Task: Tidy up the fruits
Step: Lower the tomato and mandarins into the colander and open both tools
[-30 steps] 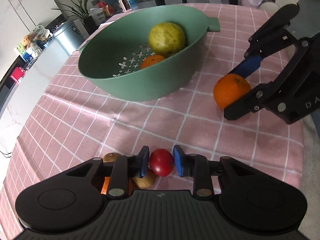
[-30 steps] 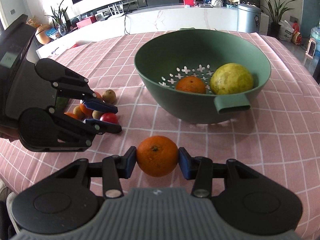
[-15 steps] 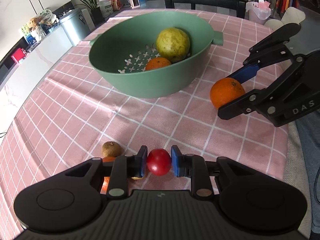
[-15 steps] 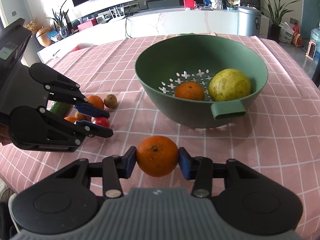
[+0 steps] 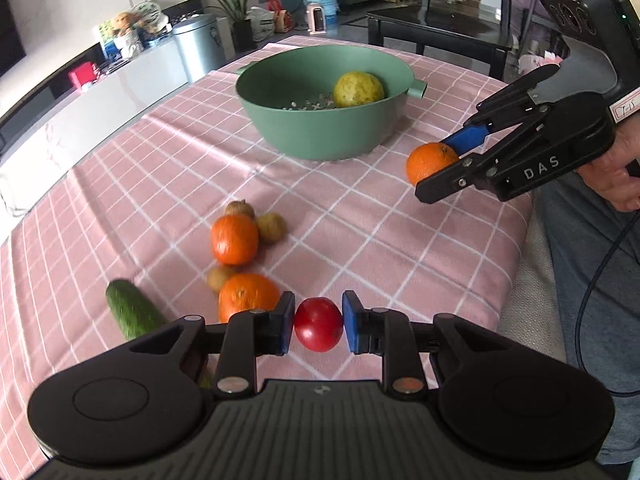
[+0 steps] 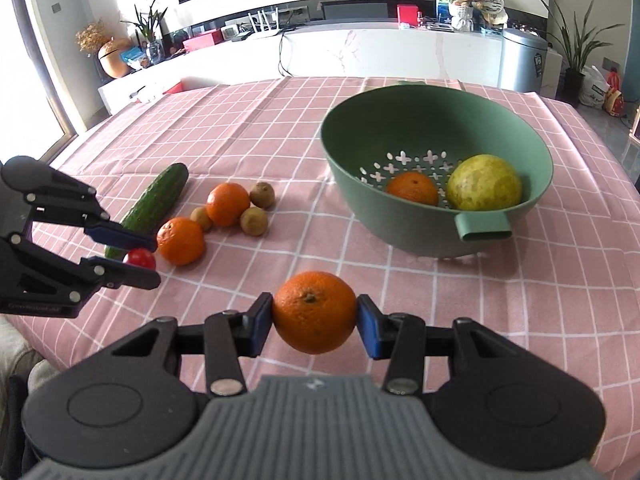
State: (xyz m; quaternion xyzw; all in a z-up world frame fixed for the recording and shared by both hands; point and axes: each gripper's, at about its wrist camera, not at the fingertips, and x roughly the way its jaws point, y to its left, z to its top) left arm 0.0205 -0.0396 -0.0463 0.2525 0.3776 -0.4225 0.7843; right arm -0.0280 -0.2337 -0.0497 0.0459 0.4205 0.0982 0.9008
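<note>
My left gripper (image 5: 318, 323) is shut on a small red tomato (image 5: 318, 324) and holds it above the pink checked tablecloth; it also shows in the right wrist view (image 6: 138, 254). My right gripper (image 6: 315, 318) is shut on an orange (image 6: 315, 312), held in the air in front of the green colander bowl (image 6: 404, 224). The bowl holds a small orange (image 6: 412, 187) and a large yellow-green fruit (image 6: 484, 188). On the cloth lie two oranges (image 6: 227, 204) (image 6: 181, 241), three brown kiwis (image 6: 253, 221) and a cucumber (image 6: 158, 200).
The table's near edge runs just below both grippers. A dark chair (image 5: 436, 32) stands behind the table's far side. A white counter with a steel bin (image 6: 522, 60) lies beyond the table.
Both grippers have risen and pulled back from the table with their fruits held. The loose fruit pile, earlier hidden under my left gripper, has come into view.
</note>
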